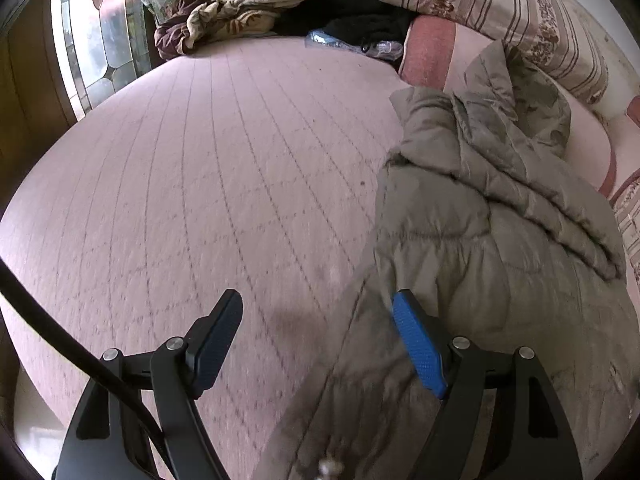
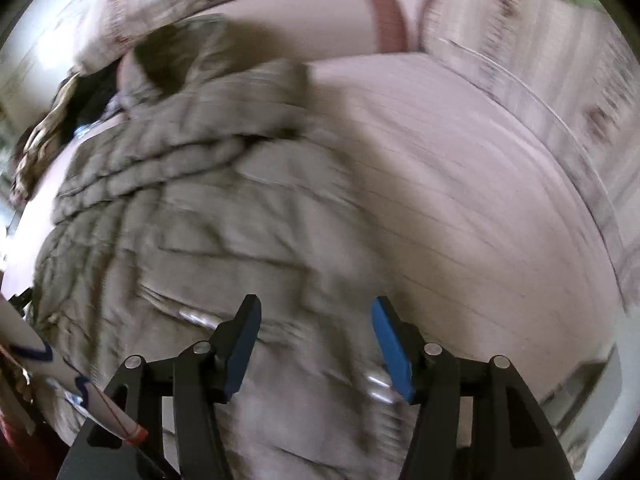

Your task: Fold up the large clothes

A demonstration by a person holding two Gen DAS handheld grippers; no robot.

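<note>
A grey-olive quilted puffer jacket (image 1: pixel 480 216) lies spread on a pink quilted bed (image 1: pixel 200 168). In the left wrist view it fills the right side, hood end toward the pillows. My left gripper (image 1: pixel 316 312) is open and empty, hovering over the jacket's left edge; its right finger is above the fabric, its left above bare bed. In the blurred right wrist view the jacket (image 2: pixel 192 216) covers the left and centre. My right gripper (image 2: pixel 316 316) is open and empty just above the jacket's near part, beside metal snaps or a zipper pull (image 2: pixel 380 390).
Striped floral pillows (image 1: pixel 500 4) line the far right of the bed. A brown patterned blanket (image 1: pixel 240 12), dark clothes (image 1: pixel 352 16) and a clear plastic bag (image 1: pixel 348 44) are piled at the far end. A stained-glass window (image 1: pixel 100 32) is at the far left.
</note>
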